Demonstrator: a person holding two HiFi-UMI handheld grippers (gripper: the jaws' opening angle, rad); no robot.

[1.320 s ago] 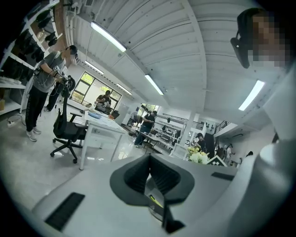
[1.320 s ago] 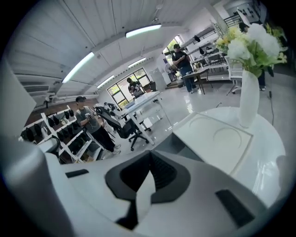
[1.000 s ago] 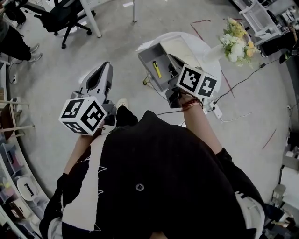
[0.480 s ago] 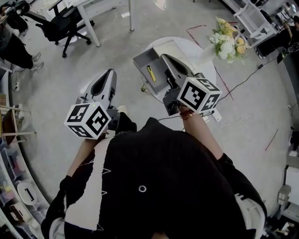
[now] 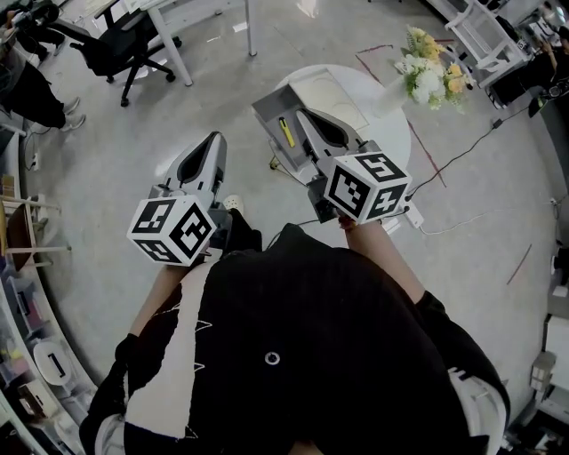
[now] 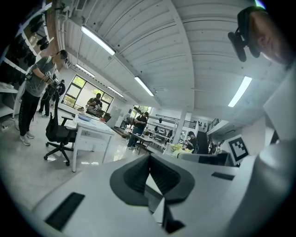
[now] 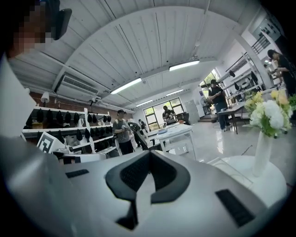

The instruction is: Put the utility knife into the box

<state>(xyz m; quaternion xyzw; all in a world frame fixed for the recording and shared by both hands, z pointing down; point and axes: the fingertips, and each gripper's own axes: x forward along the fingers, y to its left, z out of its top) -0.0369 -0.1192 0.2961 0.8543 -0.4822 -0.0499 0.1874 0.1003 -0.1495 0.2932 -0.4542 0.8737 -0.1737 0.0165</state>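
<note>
Both left gripper (image 5: 214, 136) and right gripper (image 5: 299, 112) closed; utility knife (image 5: 286, 131) inside box (image 5: 269, 118).

Flowers (image 5: 433, 75), office chair (image 5: 111, 49), round table (image 5: 392, 142)

Box (image 5: 267, 115) top open — flowers (image 5: 431, 75) (vased) well aside

The box (image 5: 267, 108) sat at the left edge of the round table (image 5: 398, 133), with the utility knife (image 5: 286, 131) lying inside it. The right gripper (image 5: 300, 114) was over the box, just right of the knife, and the left gripper (image 5: 213, 137) was off to the left, out over the floor (image 5: 107, 151). The flower vase (image 5: 431, 78) stood on the table's far right side. Way back on the left, an office chair (image 5: 107, 43) was beside a desk (image 5: 182, 18).
</note>
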